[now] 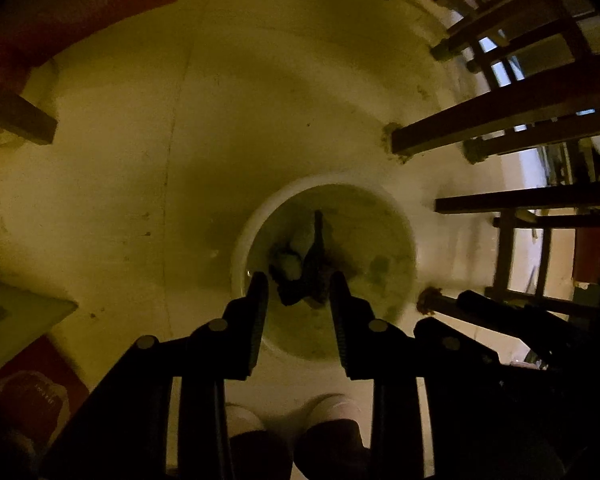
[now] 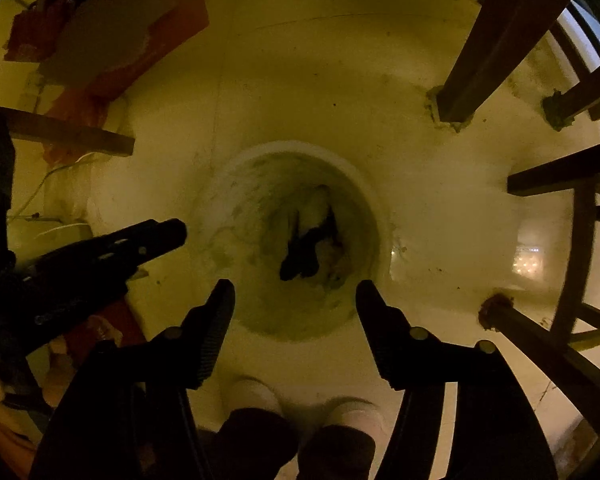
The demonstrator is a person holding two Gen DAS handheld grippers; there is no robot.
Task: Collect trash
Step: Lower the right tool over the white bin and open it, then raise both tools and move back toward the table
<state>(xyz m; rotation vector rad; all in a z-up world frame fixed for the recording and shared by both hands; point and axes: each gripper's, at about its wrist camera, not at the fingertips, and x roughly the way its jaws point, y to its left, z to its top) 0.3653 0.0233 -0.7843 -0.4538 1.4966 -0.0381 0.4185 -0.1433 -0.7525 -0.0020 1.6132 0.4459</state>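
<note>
Both grippers, left gripper (image 1: 299,280) and right gripper (image 2: 295,288), hang above the bucket (image 2: 220,200), jaws spread and empty, apparently to drop trash (image 2: 308,248) inside

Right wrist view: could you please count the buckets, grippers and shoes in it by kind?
Bucket: 1
Grippers: 2 (left gripper, right gripper)
Shoes: 2
Total: 5
</note>
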